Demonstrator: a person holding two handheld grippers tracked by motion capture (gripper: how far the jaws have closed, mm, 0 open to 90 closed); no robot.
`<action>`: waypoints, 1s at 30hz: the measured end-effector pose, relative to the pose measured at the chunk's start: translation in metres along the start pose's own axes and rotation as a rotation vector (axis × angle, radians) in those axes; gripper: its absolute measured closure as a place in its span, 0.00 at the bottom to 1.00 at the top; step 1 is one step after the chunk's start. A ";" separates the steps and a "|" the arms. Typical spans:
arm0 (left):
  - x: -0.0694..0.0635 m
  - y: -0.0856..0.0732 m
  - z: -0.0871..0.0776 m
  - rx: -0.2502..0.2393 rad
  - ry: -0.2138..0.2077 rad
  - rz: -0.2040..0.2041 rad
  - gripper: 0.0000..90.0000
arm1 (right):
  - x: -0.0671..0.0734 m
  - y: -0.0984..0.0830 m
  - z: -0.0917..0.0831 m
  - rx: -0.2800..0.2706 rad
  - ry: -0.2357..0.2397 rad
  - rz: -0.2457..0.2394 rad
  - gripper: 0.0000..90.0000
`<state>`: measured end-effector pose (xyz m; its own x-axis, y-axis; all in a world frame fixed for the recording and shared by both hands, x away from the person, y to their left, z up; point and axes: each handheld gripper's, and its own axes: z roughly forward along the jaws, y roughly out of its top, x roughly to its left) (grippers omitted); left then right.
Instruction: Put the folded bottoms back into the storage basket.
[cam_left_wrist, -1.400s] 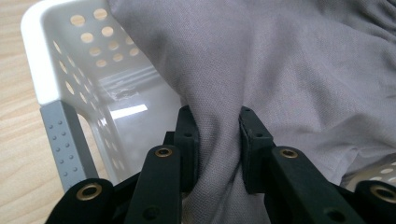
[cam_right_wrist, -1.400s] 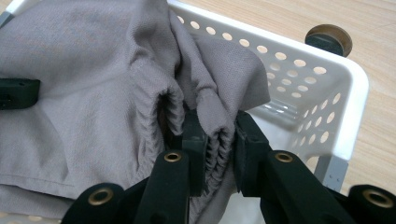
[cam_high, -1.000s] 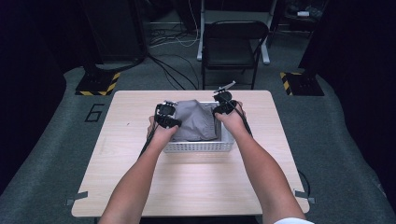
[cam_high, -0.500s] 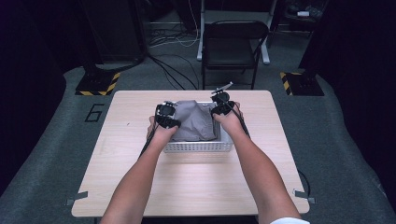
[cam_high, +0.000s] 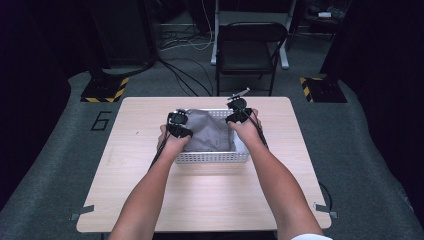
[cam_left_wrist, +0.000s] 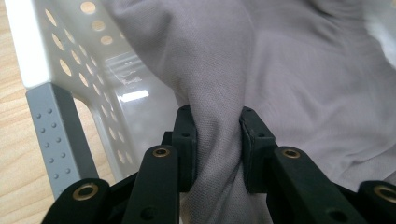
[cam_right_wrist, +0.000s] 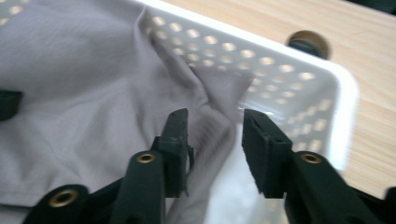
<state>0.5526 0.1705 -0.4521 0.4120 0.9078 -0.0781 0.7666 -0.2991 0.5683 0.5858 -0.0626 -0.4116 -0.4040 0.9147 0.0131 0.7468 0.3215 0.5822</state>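
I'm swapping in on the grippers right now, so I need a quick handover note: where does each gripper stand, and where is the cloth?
Left gripper: shut on a bunched fold of the grey cloth, near the basket's corner.
Right gripper: jaws open astride a fold of the cloth by the basket wall, not clamped.
The cloth lies in the white perforated basket at mid-table.
Done: left grip taken. Left, likely: close the right gripper, then handle the cloth with both.

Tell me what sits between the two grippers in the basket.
In the high view, grey cloth spans the stretch between the left gripper and right gripper, inside the white perforated basket. The left gripper view shows a fold pinched between the jaws.
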 end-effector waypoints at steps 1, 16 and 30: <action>0.000 0.000 0.000 0.000 0.001 -0.001 0.80 | -0.002 0.000 -0.001 -0.003 -0.006 0.006 0.66; 0.017 0.001 -0.018 -0.051 0.040 -0.022 0.61 | -0.012 -0.005 -0.017 -0.055 0.021 0.003 0.65; 0.022 -0.002 -0.048 -0.105 -0.006 -0.011 0.57 | -0.004 -0.005 -0.034 -0.091 0.068 -0.024 0.62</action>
<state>0.5371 0.2054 -0.4158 0.4071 0.9090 -0.0897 0.7153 -0.2562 0.6502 0.5654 -0.0761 -0.3871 -0.4586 0.8871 0.0519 0.6867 0.3167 0.6544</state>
